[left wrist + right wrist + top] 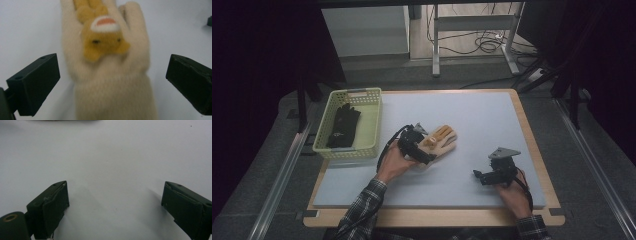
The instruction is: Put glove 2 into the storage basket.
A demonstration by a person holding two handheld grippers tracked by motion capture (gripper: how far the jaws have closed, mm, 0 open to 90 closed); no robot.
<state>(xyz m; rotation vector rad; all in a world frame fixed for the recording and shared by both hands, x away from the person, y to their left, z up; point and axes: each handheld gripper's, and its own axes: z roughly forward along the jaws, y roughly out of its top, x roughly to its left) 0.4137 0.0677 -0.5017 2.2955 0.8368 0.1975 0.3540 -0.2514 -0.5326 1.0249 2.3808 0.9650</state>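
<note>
Gloves were the things being tidied here. The cream glove (439, 142) lay flat on the white mat (492, 115), right in front of the left gripper (110, 82). In the left gripper view its cuff was seen between the two black jaws, with the little orange bear face just past them. The jaws were spread wide, one on each side of the cuff, and the wool was not yet touched by either. Nothing was held.

The right gripper (476, 174) was parked well off to the side of the left one, near the front of the mat. In the right gripper view its jaws were seen wide apart too, with only bare mat between them.

A black glove (343, 126) was already lying in the green basket (371, 102), which stood on the far side of the left gripper from the right one.

The step in hand was judged to be the grab on the cream glove. To do it well, the jaws should be brought low, so the soft cuff is pinched through both layers and not just the fuzz on top. The cuff should be kept in the middle of the gap. The squeeze should be slow and firm, because wool is floppy and can slip out. Then it could be lifted to the basket.
</note>
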